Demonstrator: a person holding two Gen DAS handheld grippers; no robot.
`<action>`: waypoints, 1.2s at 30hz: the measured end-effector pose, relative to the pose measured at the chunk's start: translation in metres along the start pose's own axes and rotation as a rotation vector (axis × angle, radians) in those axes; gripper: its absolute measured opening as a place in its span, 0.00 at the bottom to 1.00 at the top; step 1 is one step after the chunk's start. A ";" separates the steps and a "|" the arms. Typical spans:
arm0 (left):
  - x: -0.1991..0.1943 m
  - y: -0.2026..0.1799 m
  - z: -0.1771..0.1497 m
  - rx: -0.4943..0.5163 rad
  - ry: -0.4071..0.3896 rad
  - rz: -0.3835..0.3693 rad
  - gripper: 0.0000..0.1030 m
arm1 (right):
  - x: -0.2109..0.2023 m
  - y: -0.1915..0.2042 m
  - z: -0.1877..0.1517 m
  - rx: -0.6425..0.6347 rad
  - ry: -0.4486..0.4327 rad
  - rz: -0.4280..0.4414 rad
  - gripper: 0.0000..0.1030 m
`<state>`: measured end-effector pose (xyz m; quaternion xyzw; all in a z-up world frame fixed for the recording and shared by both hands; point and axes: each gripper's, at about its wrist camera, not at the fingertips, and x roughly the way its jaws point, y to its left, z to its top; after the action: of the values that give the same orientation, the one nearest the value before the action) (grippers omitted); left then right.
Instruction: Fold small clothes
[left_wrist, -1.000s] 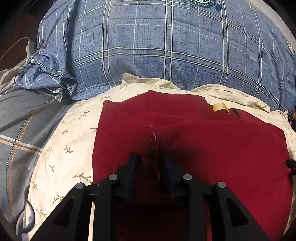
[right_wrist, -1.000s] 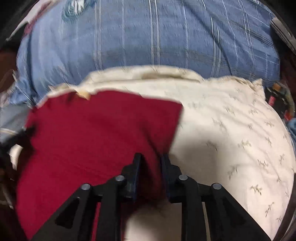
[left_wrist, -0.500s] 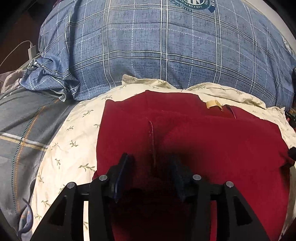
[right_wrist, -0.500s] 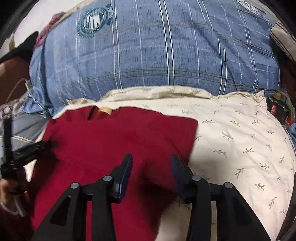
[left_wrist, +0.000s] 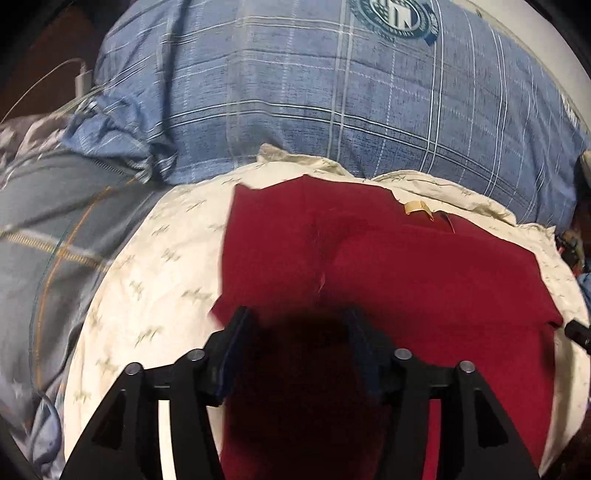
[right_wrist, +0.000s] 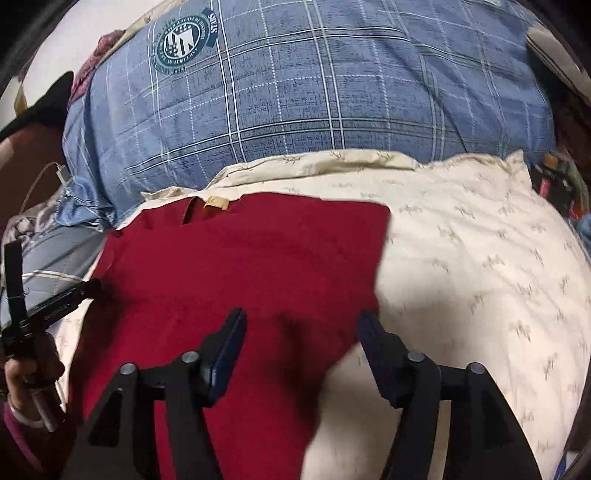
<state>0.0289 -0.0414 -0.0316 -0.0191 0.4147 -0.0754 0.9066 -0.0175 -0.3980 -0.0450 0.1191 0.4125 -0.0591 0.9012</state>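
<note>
This is a bedroom in a home, and the work surface is a bed. A cream pillow (right_wrist: 461, 258) printed with small leaf sprigs fills the lower half of both views. Behind it, toward 12 o'clock, lies a large blue plaid pillow (left_wrist: 332, 103) bearing a round teal crest (right_wrist: 181, 40). At 9 o'clock in the left wrist view, a grey bedsheet (left_wrist: 44, 229) with orange and white stripes spreads out, and a white phone charger (left_wrist: 82, 79) with its cable sits at 10 o'clock against a dark wooden headboard (left_wrist: 40, 66).
</note>
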 end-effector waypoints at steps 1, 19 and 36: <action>-0.006 0.004 -0.004 -0.006 0.001 -0.003 0.54 | -0.004 -0.002 -0.008 0.006 0.010 0.008 0.63; -0.103 0.047 -0.088 -0.037 0.062 -0.033 0.54 | -0.008 0.013 -0.084 0.016 0.099 0.110 0.62; -0.134 0.065 -0.158 -0.023 0.222 -0.072 0.54 | -0.055 0.006 -0.175 -0.012 0.330 0.341 0.63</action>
<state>-0.1689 0.0482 -0.0412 -0.0358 0.5124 -0.1050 0.8516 -0.1796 -0.3461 -0.1125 0.1899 0.5285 0.1167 0.8192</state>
